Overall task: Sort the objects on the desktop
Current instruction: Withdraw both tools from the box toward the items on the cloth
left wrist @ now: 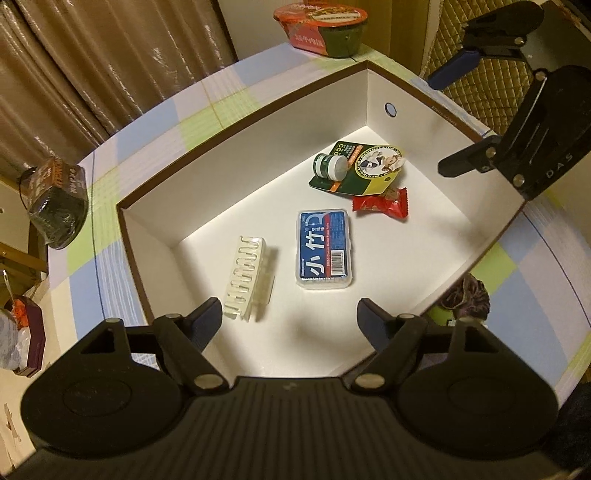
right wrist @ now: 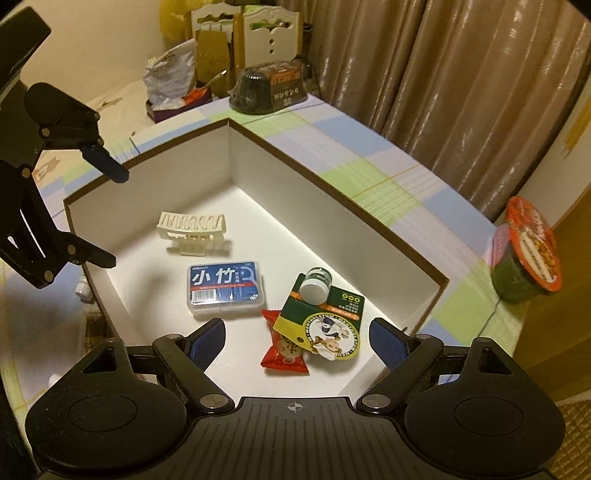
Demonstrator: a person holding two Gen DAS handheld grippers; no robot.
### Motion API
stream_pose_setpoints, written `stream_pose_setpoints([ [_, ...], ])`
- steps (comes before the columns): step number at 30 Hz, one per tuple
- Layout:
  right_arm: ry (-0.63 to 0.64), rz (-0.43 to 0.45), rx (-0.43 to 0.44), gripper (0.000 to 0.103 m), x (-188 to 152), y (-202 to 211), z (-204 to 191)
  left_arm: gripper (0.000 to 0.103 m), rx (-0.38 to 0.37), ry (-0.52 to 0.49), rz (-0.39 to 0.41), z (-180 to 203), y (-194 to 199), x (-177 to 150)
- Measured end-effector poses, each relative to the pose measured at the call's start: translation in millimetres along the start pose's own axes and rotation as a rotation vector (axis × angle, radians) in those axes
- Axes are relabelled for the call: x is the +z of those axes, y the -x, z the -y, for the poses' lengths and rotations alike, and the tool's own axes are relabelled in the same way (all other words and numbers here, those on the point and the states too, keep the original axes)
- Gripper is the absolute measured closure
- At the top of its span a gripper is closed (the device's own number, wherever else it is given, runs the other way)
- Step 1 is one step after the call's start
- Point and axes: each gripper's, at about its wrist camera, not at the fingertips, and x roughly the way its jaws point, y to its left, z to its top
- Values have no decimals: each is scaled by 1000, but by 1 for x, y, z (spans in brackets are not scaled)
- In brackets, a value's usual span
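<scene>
A white box (left wrist: pixel 402 122) (right wrist: pixel 295 184) with a brown rim lies open on the checked tablecloth. Inside it lie a cream hair claw clip (left wrist: pixel 246 282) (right wrist: pixel 192 227), a blue floss-pick case (left wrist: pixel 325 253) (right wrist: pixel 225 288), a green carded ointment jar (left wrist: pixel 354 168) (right wrist: pixel 325 314) and a red candy wrapper (left wrist: pixel 384 203) (right wrist: pixel 284 350). My left gripper (left wrist: pixel 290 314) hovers open over the box's near edge, nothing between its fingers. My right gripper (right wrist: pixel 297 334) hangs open just above the candy and card. Each gripper shows at the other view's edge: the right gripper (left wrist: pixel 458 122) and the left gripper (right wrist: pixel 109 218).
A red-lidded instant noodle bowl (left wrist: pixel 325 27) (right wrist: pixel 528 251) and a dark wrapped noodle pack (left wrist: pixel 55 203) (right wrist: pixel 269 88) stand on the tablecloth (left wrist: pixel 155 125) (right wrist: pixel 369 155) outside the box. Brown curtains (left wrist: pixel 92 62) (right wrist: pixel 443 74) hang behind. Bags and white chair backs (right wrist: pixel 229 33) crowd the far side.
</scene>
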Motion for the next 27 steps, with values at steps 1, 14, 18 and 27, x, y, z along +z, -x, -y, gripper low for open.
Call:
stream_pose_setpoints([
  [1,-2,4,-5,15,-1,4,-1,26,3,0,4,1,3,-2],
  [14,-23,53,-48,15,-17,42,-21,25,28,17,20,17,32,-29],
  [18,-31,60,-52,15,-25,49,-27,25,32,30,8,21,34,-39],
  [27,-53,59,-42,15,-45,61,-38,24,28,59,-7,30,42,-60],
])
